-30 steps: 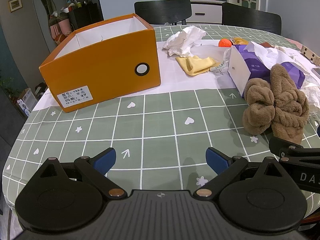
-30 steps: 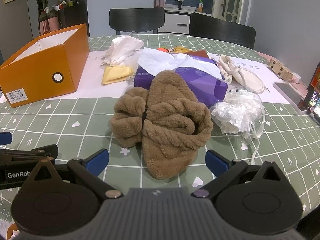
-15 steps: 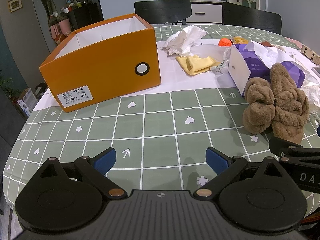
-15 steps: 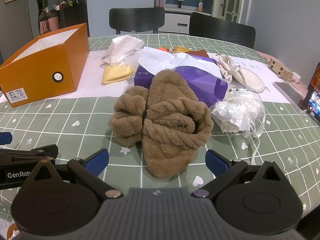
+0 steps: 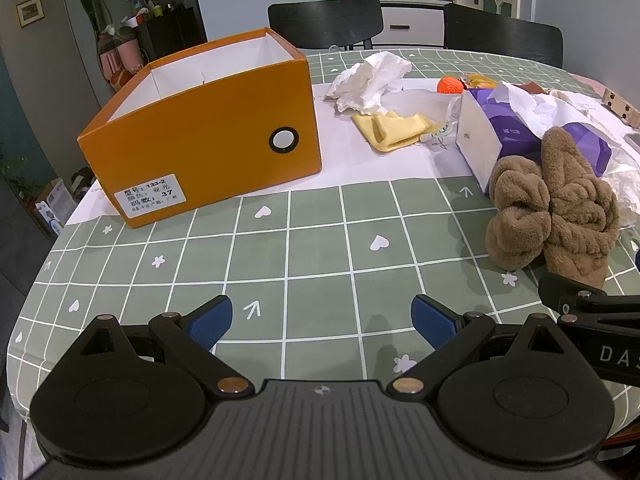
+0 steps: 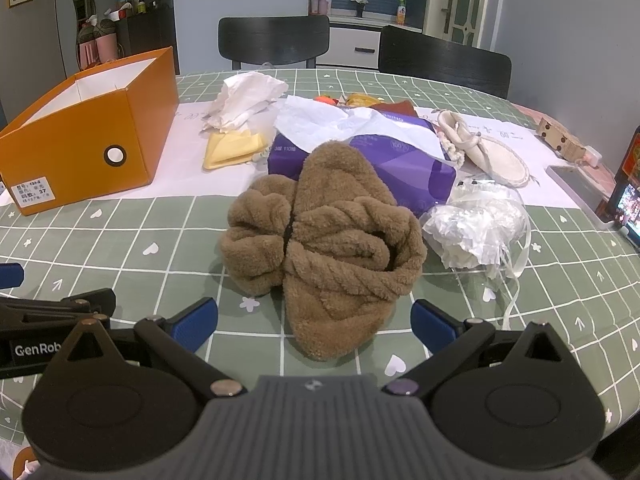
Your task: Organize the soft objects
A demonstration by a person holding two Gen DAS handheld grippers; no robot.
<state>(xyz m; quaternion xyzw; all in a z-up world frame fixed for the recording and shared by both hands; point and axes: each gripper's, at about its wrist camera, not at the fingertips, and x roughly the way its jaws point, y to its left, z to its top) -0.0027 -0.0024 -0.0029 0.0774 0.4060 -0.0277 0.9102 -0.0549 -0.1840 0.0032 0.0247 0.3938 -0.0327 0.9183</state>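
A pair of brown fluffy slippers (image 6: 324, 240) lies bundled on the green checked tablecloth, right in front of my right gripper (image 6: 314, 324), which is open with the slipper toe between its blue pads. In the left wrist view the same slippers (image 5: 554, 204) sit at the right. My left gripper (image 5: 322, 322) is open over bare cloth, holding nothing. An open orange shoebox (image 5: 200, 132) stands to the left; its inside looks white and empty. A yellow cloth (image 5: 394, 130) and crumpled white tissue (image 5: 370, 80) lie behind.
A purple tissue box (image 6: 384, 156) stands behind the slippers. A crumpled clear plastic bag (image 6: 476, 228) and a cream baby shoe (image 6: 484, 152) lie to the right. An orange knitted item (image 5: 450, 85) sits far back. Two black chairs (image 6: 276, 40) line the far edge.
The right gripper has edged slightly closer to the slippers. The left gripper has not moved.
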